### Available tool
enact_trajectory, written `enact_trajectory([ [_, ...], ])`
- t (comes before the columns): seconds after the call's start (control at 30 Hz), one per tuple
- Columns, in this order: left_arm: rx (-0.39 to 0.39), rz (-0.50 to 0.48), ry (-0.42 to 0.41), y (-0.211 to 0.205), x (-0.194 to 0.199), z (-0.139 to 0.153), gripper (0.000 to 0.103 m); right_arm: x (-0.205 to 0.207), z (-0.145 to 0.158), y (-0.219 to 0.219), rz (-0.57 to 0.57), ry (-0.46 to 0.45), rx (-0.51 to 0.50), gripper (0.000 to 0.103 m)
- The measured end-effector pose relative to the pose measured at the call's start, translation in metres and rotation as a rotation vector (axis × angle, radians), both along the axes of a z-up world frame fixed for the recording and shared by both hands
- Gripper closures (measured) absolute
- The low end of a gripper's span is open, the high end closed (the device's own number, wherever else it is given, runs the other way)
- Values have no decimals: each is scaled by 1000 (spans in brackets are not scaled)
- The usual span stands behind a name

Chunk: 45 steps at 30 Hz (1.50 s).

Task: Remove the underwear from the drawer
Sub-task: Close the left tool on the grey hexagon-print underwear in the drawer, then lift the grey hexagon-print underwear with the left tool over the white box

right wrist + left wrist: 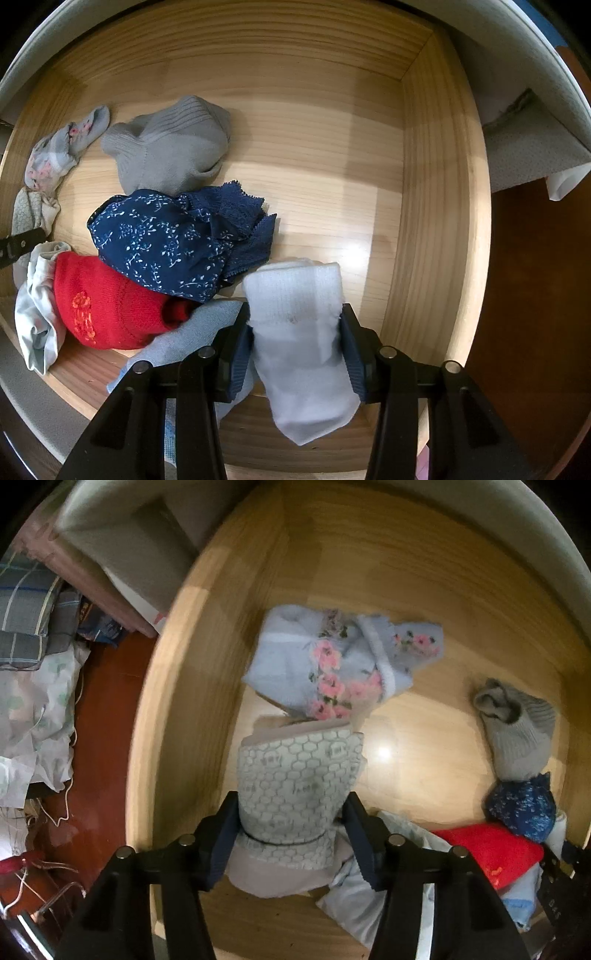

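Observation:
An open wooden drawer (162, 709) holds several small garments. My left gripper (291, 812) points down into it, its pads pressing both sides of a folded grey garment with a honeycomb print (295, 775). Just beyond lies a pale blue piece with pink flowers (325, 664). My right gripper (295, 325) is shut on a white and pale blue folded garment (299, 325) near the drawer's right wall (436, 221). Left of it sit navy floral underwear with lace trim (166, 240), a red garment (110, 306) and a grey ribbed sock (173, 144).
A light blue cloth (184, 339) and a pale crumpled cloth (37, 314) lie at the drawer's near edge. Outside the drawer to the left are a red-brown floor (103, 738), heaped bedding (33, 701) and loose cords (62, 812). A grey surface (535, 147) lies to the right.

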<state>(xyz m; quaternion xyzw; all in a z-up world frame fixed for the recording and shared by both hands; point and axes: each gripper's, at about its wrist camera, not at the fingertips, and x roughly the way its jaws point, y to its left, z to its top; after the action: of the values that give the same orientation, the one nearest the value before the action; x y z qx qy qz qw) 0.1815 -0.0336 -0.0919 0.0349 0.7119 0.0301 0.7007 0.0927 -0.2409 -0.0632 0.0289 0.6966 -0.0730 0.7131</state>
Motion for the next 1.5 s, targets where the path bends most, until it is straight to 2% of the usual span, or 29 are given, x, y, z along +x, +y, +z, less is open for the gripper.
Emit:
enact_trajectory([
  [0.17, 16, -31, 9, -5, 2, 0, 45, 0, -1, 1, 0, -1, 0, 60],
  [0.4, -4, -50, -18, 1, -3, 4, 53, 1, -2, 4, -1, 0, 0, 60],
  [0.7, -33, -70, -52, 23, -7, 7, 54, 1, -6, 4, -4, -4, 2, 59],
  [1.5, -95, -108, -161, 56, -31, 61, 54, 0, -1, -4, -17, -35, 11, 63],
])
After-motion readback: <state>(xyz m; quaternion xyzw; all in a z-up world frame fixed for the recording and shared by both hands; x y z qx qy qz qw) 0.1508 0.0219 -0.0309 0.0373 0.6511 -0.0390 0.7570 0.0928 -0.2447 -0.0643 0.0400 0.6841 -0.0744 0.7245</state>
